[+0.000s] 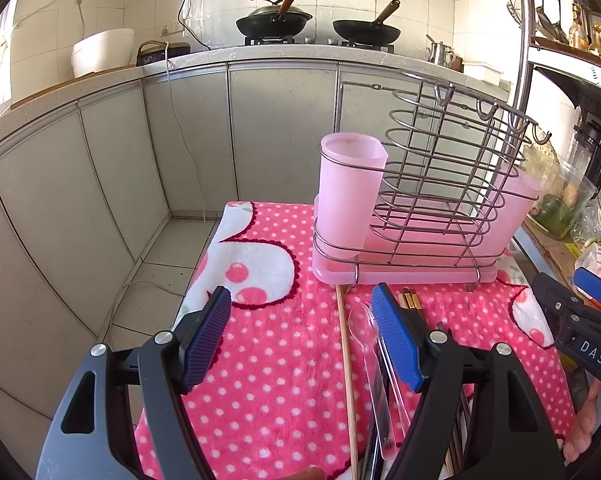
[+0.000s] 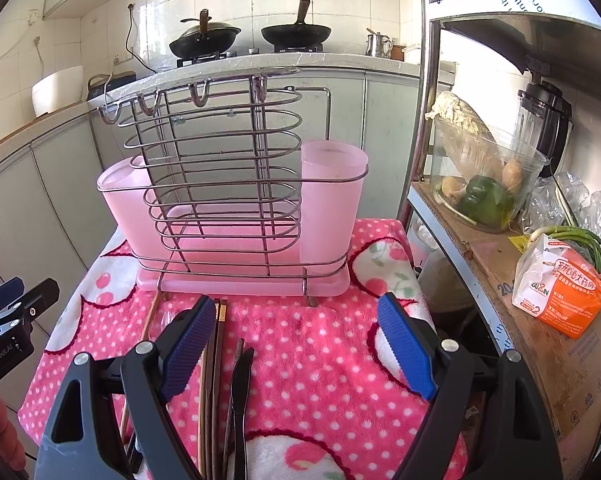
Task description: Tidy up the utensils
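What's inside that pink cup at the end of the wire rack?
Nothing pokes above the rim of the pink cup in the wire rack. Its frosted wall shows no dark shapes within, but the bottom is hidden, so something small there cannot be ruled out.

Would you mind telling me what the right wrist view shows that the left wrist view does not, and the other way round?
Only the right wrist view shows the orange and white packet and spring onions on the side shelf, and a dark knife lying on the cloth. Only the left wrist view shows the clear plastic spoon plainly, beside a long wooden stick. Both show the pink utensil rack with its wire frame, the polka-dot cloth, both woks behind, and open grippers, left and right.
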A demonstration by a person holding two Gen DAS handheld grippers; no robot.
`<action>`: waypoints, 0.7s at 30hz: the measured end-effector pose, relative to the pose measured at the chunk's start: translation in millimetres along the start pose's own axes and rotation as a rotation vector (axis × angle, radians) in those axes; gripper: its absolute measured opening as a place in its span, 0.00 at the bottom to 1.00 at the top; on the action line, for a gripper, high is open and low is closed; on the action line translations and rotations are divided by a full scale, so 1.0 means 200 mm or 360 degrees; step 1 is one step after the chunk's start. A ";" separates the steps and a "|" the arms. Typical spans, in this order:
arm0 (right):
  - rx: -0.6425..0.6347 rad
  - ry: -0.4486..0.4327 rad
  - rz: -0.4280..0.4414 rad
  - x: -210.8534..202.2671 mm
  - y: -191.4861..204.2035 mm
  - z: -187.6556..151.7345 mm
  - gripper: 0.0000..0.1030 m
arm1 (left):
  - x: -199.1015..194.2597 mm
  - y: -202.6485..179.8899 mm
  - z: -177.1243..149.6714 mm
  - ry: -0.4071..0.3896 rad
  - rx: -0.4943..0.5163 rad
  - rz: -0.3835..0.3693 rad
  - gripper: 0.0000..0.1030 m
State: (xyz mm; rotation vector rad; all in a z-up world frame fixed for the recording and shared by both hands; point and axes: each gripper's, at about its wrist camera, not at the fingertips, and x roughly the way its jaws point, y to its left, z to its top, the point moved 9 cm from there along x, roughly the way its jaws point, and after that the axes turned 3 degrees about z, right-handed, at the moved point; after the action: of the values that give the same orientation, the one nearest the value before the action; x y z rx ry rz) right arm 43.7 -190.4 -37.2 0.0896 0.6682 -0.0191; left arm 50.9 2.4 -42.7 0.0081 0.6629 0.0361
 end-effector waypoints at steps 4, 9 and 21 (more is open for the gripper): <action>-0.0001 -0.0005 0.0003 -0.01 0.00 0.00 0.79 | 0.00 0.00 0.00 0.0000 0.0001 0.0001 0.71; -0.0005 -0.0008 0.0004 -0.01 0.00 0.01 0.79 | 0.00 0.00 0.00 0.0001 0.0002 0.0001 0.71; -0.0012 0.0027 0.0016 0.03 0.01 -0.03 0.79 | 0.04 0.01 -0.03 0.0034 0.0015 0.0004 0.71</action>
State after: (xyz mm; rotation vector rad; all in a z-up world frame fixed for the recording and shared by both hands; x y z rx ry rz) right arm 44.5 -187.4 -45.1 0.0859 0.6847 -0.0064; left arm 53.3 4.4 -52.0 0.0177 0.6841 0.0357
